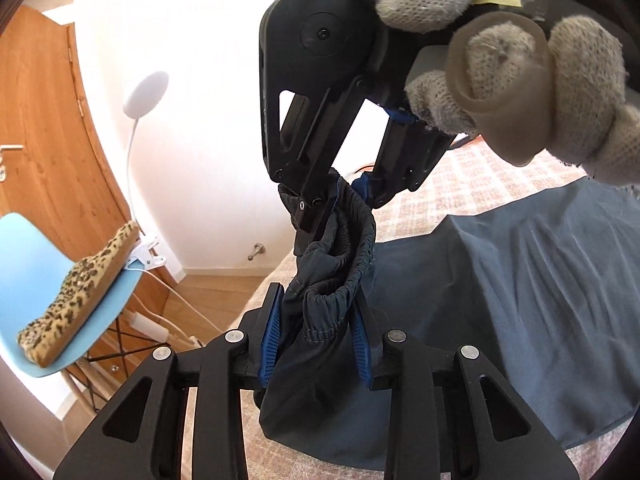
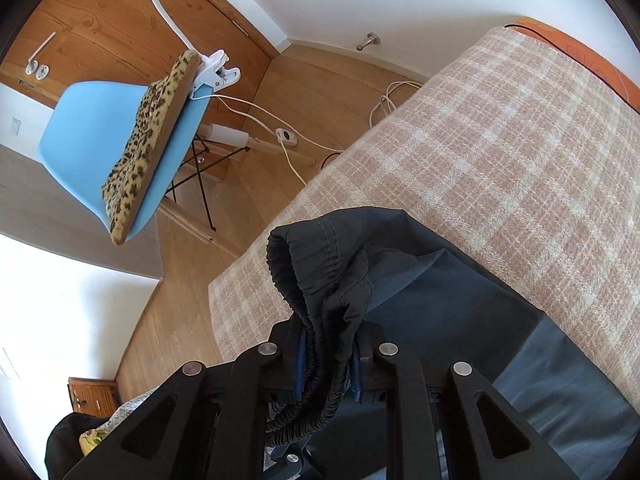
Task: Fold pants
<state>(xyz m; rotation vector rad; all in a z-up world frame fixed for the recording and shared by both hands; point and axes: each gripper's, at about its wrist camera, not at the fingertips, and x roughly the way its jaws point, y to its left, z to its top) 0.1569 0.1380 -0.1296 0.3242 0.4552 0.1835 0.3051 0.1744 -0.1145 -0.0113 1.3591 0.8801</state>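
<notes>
Evidently both grippers have their jaws closed on the gathered elastic waistband (image 1: 340,280) of the dark navy fabric pants (image 1: 520,264), left gripper (image 1: 316,336) at 6 o'clock, right gripper (image 1: 340,200) at 12. Judging by the bunching, the two should draw apart to tension the band, then lay it flat on the pink checked bed (image 2: 500,140).

Off to the side stands a light-blue chair (image 2: 100,128) on wooden legs, a leopard-print cushion (image 2: 148,136) lying on its seat. A white clip lamp (image 2: 216,70) is clamped at the chair's edge, its round head (image 1: 146,94) up on a curved neck. White cables (image 2: 280,132) trail over the wooden floor (image 2: 320,80). Behind it all, a wooden door (image 1: 40,120) with a metal handle. The bed (image 2: 500,140) wears a pink-and-cream checked blanket, and a doorstop (image 2: 370,40) sits low on the white wall.
</notes>
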